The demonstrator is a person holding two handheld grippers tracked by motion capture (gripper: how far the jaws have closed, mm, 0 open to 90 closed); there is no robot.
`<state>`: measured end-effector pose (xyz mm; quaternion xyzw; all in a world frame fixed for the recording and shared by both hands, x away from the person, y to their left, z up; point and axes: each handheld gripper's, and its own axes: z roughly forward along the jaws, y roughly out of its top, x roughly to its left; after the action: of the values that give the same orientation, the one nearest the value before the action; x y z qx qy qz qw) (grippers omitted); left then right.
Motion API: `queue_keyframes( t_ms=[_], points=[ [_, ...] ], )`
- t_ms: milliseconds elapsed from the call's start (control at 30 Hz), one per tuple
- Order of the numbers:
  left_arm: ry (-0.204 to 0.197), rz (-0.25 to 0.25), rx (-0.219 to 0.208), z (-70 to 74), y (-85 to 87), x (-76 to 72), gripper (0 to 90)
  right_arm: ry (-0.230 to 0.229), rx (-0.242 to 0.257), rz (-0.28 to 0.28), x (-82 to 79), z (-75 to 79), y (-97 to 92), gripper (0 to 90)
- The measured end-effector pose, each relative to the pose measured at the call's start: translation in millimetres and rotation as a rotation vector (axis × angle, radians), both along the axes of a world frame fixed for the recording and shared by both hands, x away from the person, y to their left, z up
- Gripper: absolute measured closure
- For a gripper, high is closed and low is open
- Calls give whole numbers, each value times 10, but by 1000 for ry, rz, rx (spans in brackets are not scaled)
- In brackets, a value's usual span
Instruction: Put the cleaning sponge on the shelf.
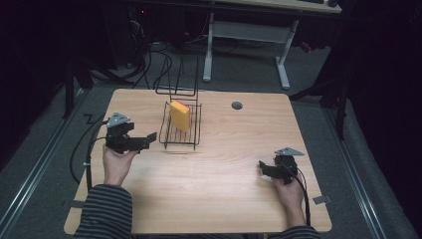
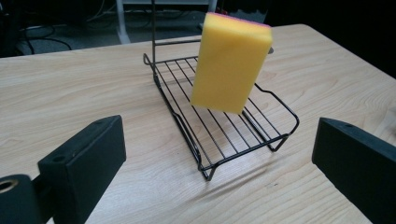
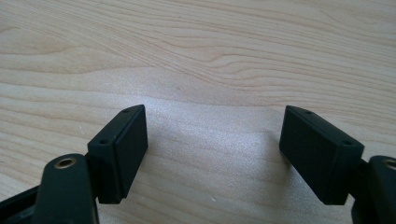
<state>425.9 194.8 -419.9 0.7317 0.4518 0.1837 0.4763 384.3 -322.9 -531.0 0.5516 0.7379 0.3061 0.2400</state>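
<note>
A yellow sponge [image 1: 180,115] with a thin pink top edge stands tilted in a black wire rack [image 1: 171,133] at the middle of the wooden table. In the left gripper view the sponge [image 2: 231,63] leans on the rack [image 2: 219,128] floor just ahead of the jaws. My left gripper [image 1: 148,138] is open, held left of the rack and pointing at it, nothing between its jaws. My right gripper [image 1: 262,167] is open near the table's right front, low over bare wood, jaws apart [image 3: 212,149] and holding nothing.
The rack has a tall wire back [image 1: 178,79] rising at its far end. A round cable hole [image 1: 237,105] lies in the table's far right part. Cables [image 1: 82,149] trail off the left edge. A white desk frame [image 1: 246,35] stands beyond the table.
</note>
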Motion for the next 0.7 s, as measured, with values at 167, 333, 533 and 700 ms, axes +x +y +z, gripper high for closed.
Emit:
queue_keyframes(
  t_ms=[167,333,533,700],
  points=[
    [-7,17,-14,19,104,-80,33,0,0,0,0,0,0,237],
    [-18,36,-22,18,195,-166,33,0,0,0,0,0,0,237],
    [-19,70,-32,-6,318,-244,34,0,0,0,0,0,0,237],
    [-14,86,-40,-38,377,-290,34,0,0,0,0,0,0,237]
  ],
)
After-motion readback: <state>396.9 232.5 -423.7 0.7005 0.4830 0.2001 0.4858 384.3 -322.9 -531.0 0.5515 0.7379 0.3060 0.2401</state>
